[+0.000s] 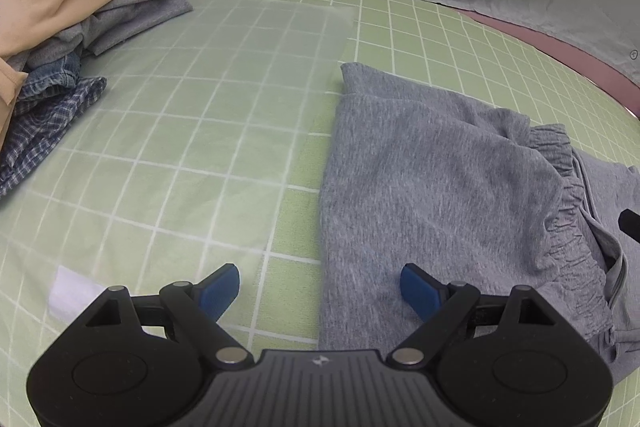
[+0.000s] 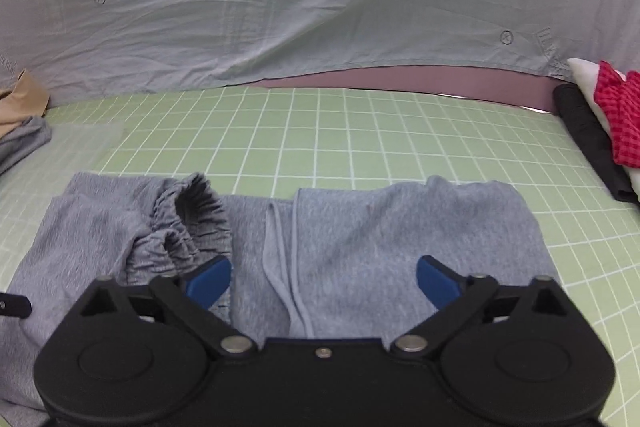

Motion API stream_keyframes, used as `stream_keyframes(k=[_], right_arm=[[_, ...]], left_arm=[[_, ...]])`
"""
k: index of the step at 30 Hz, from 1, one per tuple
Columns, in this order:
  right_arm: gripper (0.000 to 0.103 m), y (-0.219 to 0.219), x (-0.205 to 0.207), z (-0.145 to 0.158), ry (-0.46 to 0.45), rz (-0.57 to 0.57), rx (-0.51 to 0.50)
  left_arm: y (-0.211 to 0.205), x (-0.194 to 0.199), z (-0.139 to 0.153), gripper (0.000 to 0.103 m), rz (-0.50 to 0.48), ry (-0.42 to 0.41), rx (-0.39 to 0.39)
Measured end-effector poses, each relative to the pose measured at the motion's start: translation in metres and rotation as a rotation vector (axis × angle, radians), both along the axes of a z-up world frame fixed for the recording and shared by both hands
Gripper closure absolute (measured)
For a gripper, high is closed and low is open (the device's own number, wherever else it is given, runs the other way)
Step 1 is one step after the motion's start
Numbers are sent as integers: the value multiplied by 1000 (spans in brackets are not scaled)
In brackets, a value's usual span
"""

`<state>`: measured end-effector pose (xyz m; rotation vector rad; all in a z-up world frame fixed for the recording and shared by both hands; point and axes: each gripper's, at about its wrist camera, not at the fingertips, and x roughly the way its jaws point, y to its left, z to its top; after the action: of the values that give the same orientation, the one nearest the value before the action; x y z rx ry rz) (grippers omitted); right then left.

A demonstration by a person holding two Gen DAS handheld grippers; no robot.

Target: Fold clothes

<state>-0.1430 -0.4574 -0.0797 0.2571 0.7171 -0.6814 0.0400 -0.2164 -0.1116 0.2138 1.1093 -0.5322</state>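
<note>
Grey sweatpants (image 1: 432, 187) lie folded on the green grid mat (image 1: 224, 155), their elastic waistband (image 1: 568, 187) bunched up. My left gripper (image 1: 320, 287) is open and empty, hovering over the pants' left edge. In the right wrist view the same pants (image 2: 380, 243) spread across the mat (image 2: 360, 131), waistband (image 2: 188, 227) at the left. My right gripper (image 2: 324, 279) is open and empty just above the pants' middle. The tip of the other gripper (image 2: 16, 305) shows at the left edge.
A pile of clothes (image 1: 60, 27), beige, grey, denim and plaid, lies at the left. A pale sheet with carrot prints (image 2: 280, 7) hangs behind. A translucent sheet (image 1: 224, 75) lies on the mat. Red checked cloth (image 2: 618, 115) and a black item (image 2: 588, 135) sit at the right.
</note>
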Motion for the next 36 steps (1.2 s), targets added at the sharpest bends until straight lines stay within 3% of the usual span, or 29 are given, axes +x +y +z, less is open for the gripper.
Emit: stream_keyframes(k=[7, 11, 18, 21, 24, 32, 36], right_arm=[[0, -9, -41, 1, -40, -158, 37], [0, -8, -62, 1, 5, -223, 26], [0, -11, -91, -1, 155, -276, 13], [0, -13, -100, -1, 168, -265, 25], [0, -13, -110, 2, 169, -252, 20], [0, -29, -138, 6, 163, -244, 24], [0, -46, -157, 6, 158, -242, 25]], left_arm=[[-2, -1, -1, 16, -10, 35, -35], [-3, -4, -1, 22, -17, 60, -52], [-13, -13, 7, 61, -35, 66, -86], [-20, -20, 16, 83, -34, 49, -111], [-27, -26, 25, 95, -32, 31, -137], [-47, -42, 50, 97, -27, -16, -205], [-96, -73, 44, 97, -115, 5, -206]])
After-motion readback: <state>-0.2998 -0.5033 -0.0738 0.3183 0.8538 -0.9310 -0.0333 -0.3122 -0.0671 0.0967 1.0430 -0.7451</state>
